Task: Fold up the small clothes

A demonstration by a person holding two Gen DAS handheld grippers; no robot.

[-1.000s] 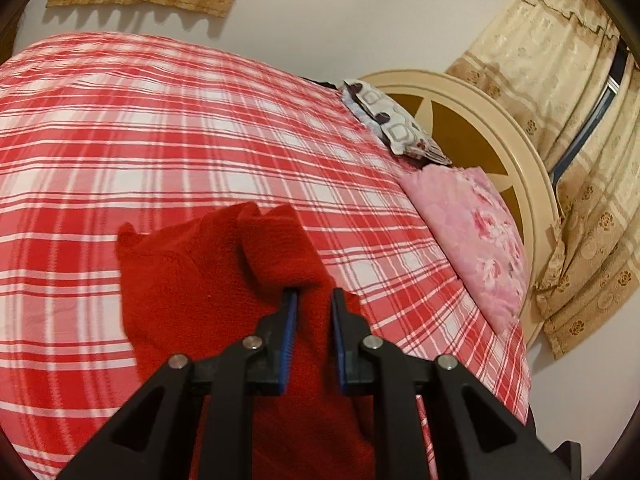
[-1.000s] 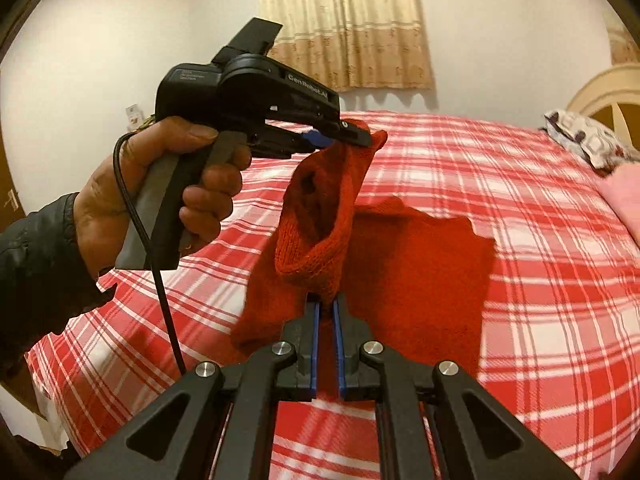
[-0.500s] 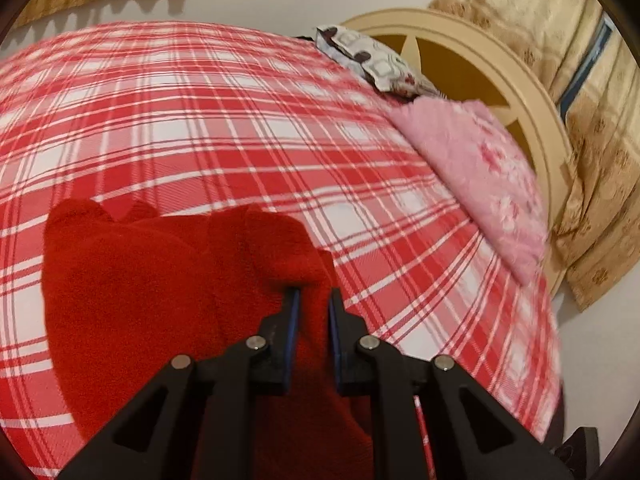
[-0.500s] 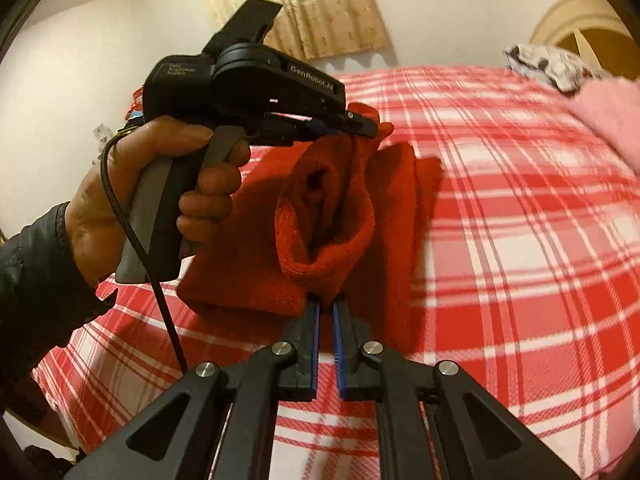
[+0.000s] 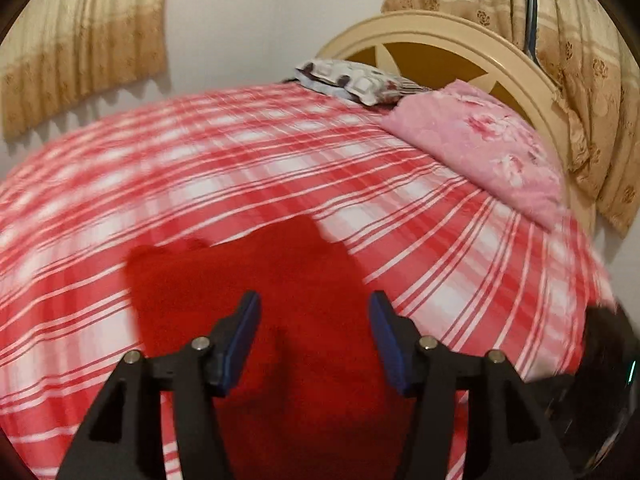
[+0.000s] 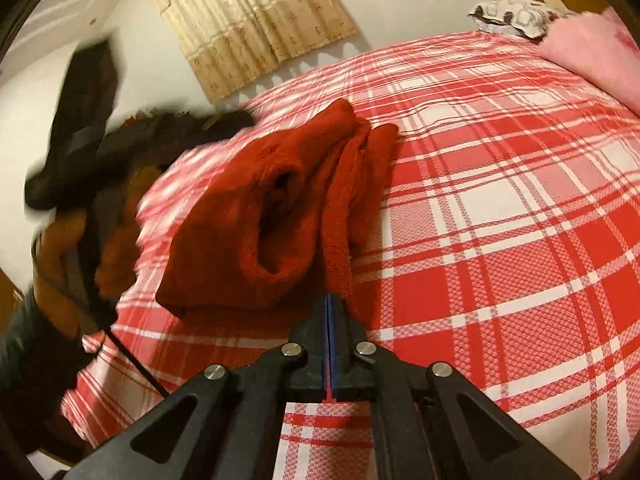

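A: Left wrist view: the left gripper [image 5: 315,334] has its fingers [image 5: 240,338] spread wide apart, holding nothing. The red knitted garment [image 5: 280,300] lies below and between them on the bed's red-and-white plaid sheet [image 5: 240,160]. The picture is smeared, so the knit's edges are soft here.

B: And from the right wrist view?

A: The right gripper [image 6: 329,312] has its fingers [image 6: 316,344] pressed together, with only a thin blue line of pad showing between them. The tips sit right at the near edge of the red knitted garment [image 6: 280,208]. A narrow strip of red runs into them, so they seem to pinch that edge, though the contact itself is hidden.

B: How does the garment lie?

A: It is folded over on itself in several layers, resting on the plaid sheet [image 6: 500,220], with a loose opening gaping toward the camera. It sits toward the left side of the bed in this view.

B: Anything else around?

A: A pink floral pillow [image 5: 480,152] and a patterned pillow [image 5: 352,80] lie at the cream headboard [image 5: 440,28]. Beige curtains [image 6: 252,20] hang on the wall. In the right wrist view the left gripper [image 6: 80,120] and the hand [image 6: 80,248] holding it show as a dark blur just left of the garment.
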